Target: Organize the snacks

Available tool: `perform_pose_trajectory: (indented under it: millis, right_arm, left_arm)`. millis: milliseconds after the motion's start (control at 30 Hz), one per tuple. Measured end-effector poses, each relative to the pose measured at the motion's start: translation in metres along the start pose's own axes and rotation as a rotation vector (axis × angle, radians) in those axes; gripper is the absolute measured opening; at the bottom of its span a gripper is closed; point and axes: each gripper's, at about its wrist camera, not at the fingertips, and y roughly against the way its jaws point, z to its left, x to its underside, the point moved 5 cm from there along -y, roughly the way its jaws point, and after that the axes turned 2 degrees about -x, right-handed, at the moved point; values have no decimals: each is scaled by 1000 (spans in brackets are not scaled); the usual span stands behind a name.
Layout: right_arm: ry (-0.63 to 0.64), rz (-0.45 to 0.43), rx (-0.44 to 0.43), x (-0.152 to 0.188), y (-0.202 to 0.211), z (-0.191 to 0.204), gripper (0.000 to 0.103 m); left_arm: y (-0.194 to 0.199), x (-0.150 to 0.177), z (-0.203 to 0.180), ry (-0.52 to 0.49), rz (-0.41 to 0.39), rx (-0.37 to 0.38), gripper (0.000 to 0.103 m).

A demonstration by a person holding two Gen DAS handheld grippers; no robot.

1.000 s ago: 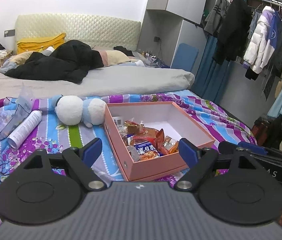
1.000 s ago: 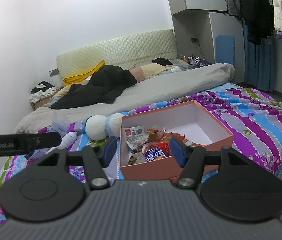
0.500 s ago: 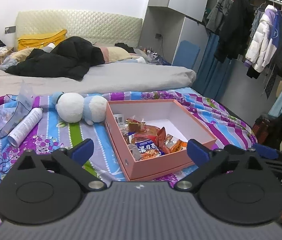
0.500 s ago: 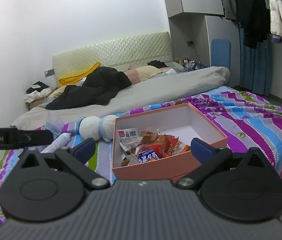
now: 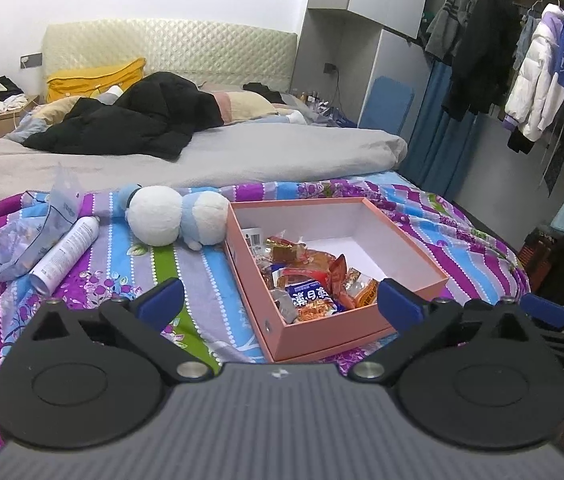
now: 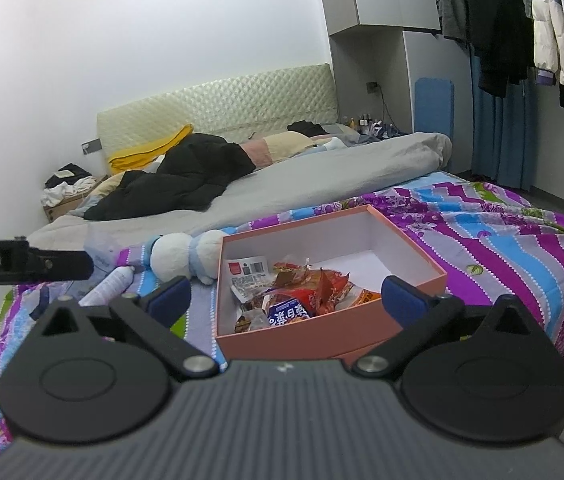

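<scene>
We hover both tools, left tool (image 5: 278,306) and right tool (image 6: 286,300), jaws just spread wide and empty. The snacks (image 5: 310,276) lie heaped in the box (image 5: 338,334) on the bed: light, crinkly, slippery, so pinch a packet edge.

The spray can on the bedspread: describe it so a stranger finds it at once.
Start at the pink box on the striped bedspread, then pass left beyond the plush toy. The spray can lies on its side beside a crumpled clear bag: the only white cylinder there.
</scene>
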Motion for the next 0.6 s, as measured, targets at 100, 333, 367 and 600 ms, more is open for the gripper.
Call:
perform_pose_trajectory:
  millis: [100, 333, 367, 600]
  right_arm:
    - [2, 1, 1, 0, 0, 0, 103]
    - [0, 9, -1, 1, -1, -2, 103]
    - [0, 8, -3, 1, -1, -2, 103]
    - [0, 7, 1, 1, -1, -1, 103]
  left_arm:
    - [0, 0, -1, -4, 3, 5, 103]
    - [1, 4, -5, -13, 0, 22, 103]
    - [1, 5, -5, -14, -2, 22, 103]
    - [2, 5, -5, -12, -5, 25, 103]
